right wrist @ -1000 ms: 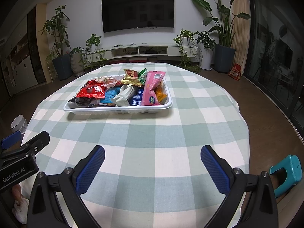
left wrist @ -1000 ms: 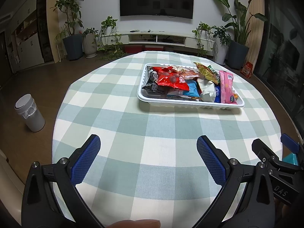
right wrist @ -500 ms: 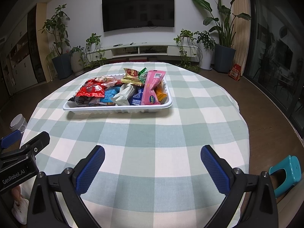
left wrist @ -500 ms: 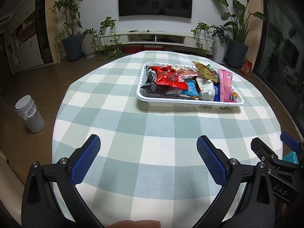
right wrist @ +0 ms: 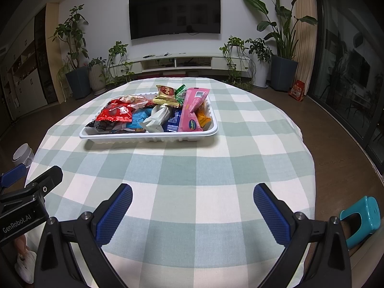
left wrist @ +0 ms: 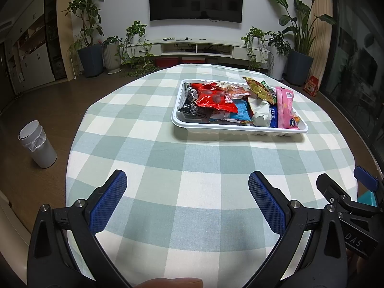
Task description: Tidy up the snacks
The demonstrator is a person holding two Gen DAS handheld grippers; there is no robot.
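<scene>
A white tray full of snack packets stands on the far half of the round checked table. Among them are a red packet, a pink packet, a white packet and a gold one. My left gripper hangs open over the near table edge, nothing between its blue pads. My right gripper is open too, empty, well short of the tray. Each gripper shows at the edge of the other's view.
The green-and-white tablecloth covers the whole table. A white bin stands on the floor at the left. A teal stool sits at the right. Plants and a TV cabinet line the far wall.
Both grippers stay open and have barely moved; the left view has shifted slightly, so the tray sits a little lower in it.
</scene>
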